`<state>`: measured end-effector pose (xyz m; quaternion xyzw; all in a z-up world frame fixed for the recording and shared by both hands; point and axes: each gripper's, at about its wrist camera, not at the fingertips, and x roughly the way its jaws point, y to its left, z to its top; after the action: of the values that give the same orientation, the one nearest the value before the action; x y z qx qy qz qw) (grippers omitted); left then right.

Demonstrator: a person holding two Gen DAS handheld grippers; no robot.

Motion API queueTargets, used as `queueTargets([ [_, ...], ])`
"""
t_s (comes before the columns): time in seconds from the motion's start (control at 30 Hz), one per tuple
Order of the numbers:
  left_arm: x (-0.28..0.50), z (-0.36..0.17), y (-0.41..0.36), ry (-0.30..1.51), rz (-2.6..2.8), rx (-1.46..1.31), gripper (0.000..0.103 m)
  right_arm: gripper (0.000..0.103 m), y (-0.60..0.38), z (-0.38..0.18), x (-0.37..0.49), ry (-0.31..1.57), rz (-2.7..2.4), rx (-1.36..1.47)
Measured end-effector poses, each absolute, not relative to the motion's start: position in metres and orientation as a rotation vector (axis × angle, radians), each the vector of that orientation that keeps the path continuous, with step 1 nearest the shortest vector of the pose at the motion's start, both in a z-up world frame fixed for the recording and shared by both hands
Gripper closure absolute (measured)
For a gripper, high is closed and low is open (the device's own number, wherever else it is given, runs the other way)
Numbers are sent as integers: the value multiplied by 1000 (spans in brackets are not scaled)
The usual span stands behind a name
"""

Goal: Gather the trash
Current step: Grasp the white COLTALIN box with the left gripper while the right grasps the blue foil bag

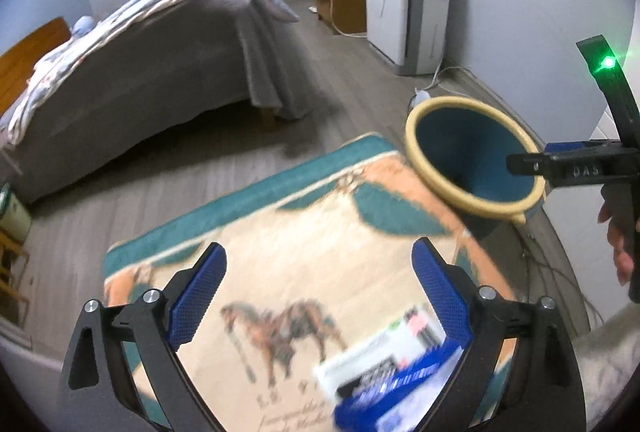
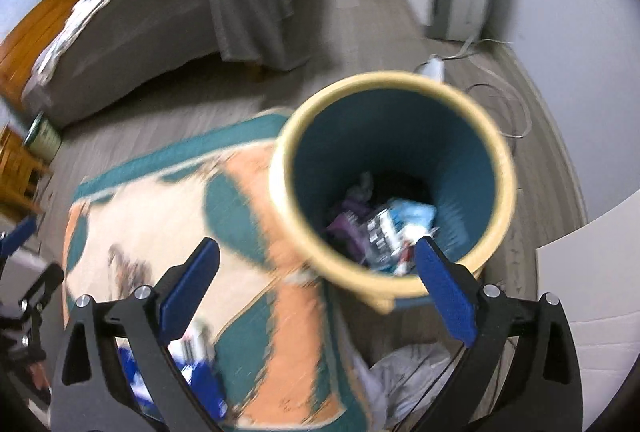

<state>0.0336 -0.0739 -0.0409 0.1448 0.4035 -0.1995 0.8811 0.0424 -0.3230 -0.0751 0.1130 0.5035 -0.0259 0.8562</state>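
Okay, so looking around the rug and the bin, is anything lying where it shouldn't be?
Yes. A blue and white wrapper lies loose on the patterned rug, below the open left gripper, not in the bin, which already holds wrappers. Something crumpled and pale lies on the floor beside the bin's base.

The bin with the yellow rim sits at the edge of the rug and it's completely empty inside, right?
Not quite. The bin does sit at the edge of the rug, but it isn't empty: the right wrist view looks straight into it and shows wrappers piled at the bottom.
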Motion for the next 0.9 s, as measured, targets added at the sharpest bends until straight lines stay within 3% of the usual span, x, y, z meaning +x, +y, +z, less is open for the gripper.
queueTargets([
  [0.43,23,-42,-13,904,-308,173,10,8,-213,-122,-9,1233,114,99],
  [0.63,25,-43,-11,902,-311,176,10,23,-184,-148,-20,1318,191,26],
  [0.77,24,-42,-11,902,-311,174,10,56,-177,-151,-22,1347,257,62],
  [0.87,27,-42,-8,902,-308,168,10,74,-177,-144,-21,1337,259,58],
  [0.9,28,-42,-7,904,-307,162,10,89,-179,-141,-21,1335,255,63],
])
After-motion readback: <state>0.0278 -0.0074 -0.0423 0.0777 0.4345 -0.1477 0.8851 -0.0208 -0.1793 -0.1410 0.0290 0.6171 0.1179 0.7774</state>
